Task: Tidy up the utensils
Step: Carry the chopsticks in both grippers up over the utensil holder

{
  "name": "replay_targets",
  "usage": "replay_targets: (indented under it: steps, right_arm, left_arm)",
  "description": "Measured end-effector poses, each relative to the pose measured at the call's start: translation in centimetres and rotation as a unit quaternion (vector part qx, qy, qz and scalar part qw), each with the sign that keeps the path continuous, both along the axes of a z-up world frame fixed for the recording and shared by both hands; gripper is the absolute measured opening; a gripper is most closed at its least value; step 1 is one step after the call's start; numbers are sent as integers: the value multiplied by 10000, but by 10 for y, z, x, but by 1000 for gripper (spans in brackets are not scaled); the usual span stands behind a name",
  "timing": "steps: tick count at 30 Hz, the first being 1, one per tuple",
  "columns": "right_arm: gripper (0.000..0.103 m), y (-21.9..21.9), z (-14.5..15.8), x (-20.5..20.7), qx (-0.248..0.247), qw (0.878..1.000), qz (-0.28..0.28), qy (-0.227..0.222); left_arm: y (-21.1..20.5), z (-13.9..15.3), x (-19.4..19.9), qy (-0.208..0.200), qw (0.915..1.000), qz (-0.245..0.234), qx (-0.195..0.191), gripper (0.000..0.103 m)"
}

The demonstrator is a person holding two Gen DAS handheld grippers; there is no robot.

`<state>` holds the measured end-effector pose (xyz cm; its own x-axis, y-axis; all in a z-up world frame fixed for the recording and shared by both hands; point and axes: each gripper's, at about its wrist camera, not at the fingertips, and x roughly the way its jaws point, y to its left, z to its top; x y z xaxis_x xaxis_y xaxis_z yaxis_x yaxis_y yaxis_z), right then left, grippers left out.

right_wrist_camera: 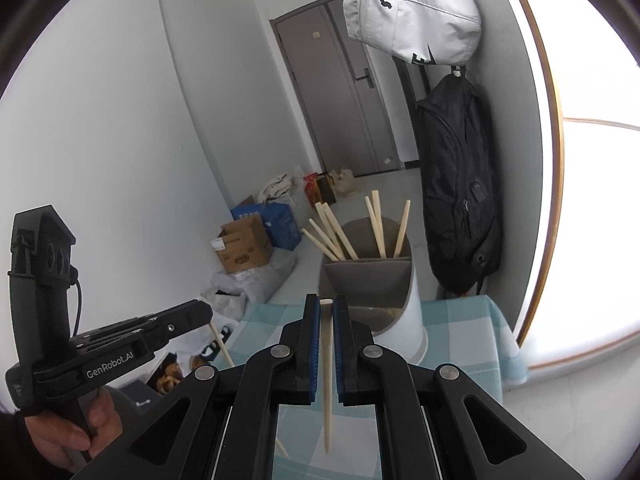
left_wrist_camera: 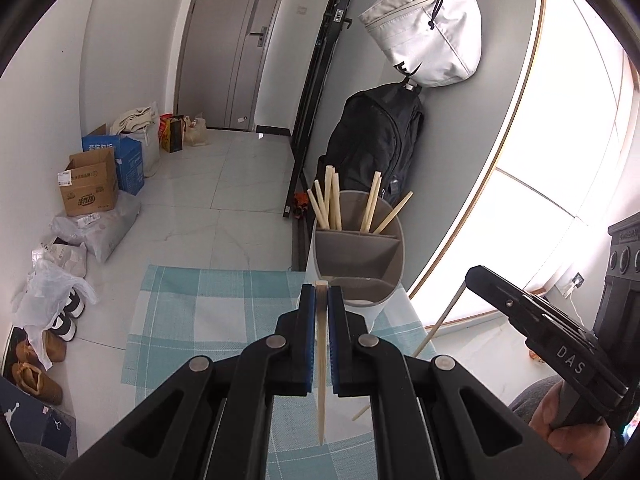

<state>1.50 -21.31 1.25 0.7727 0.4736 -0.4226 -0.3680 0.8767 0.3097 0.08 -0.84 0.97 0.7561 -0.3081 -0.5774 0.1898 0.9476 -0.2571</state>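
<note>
A grey and white utensil holder point(left_wrist_camera: 394, 276) with divided compartments stands at the far edge of a table with a blue checked cloth point(left_wrist_camera: 192, 312). Several wooden chopsticks point(left_wrist_camera: 330, 200) stand in its far compartments. My left gripper point(left_wrist_camera: 321, 292) is shut on one chopstick point(left_wrist_camera: 321, 380), held above the cloth just short of the holder. My right gripper point(right_wrist_camera: 326, 302) is shut on another chopstick point(right_wrist_camera: 327, 376), also just short of the holder point(right_wrist_camera: 412, 312). The right gripper point(left_wrist_camera: 472, 276) shows in the left wrist view, with its chopstick point(left_wrist_camera: 424, 344) hanging down. The left gripper point(right_wrist_camera: 206, 314) shows in the right wrist view.
A black backpack point(left_wrist_camera: 376, 136) and a white bag point(left_wrist_camera: 428, 28) hang on the wall behind the holder. Cardboard boxes point(left_wrist_camera: 92, 188), plastic bags and shoes point(left_wrist_camera: 36, 376) line the floor to the left. A bright window point(left_wrist_camera: 560, 160) is on the right.
</note>
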Motion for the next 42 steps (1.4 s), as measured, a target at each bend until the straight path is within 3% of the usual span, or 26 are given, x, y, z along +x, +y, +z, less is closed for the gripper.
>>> replay_targets:
  steps: [13,24,33,42]
  right_arm:
    - [6,-16,79,33,165,9990,-122,-402]
    - [6,-31,125,84,172,9968,-349,-700]
    - [6,-36,129,123,67,9956,-445,-825]
    - [6,-25,104,145,-167,9968,-372,-692]
  left_arm:
    - [-5,70,37,-278,9990,-93,-328,2]
    - [-10,111,86,-419,9981,-43,-453,2]
    - [-16,113,123,-482,9981,-17,-379,2]
    - [-25,92,145,-390,9990,-63,-202,2]
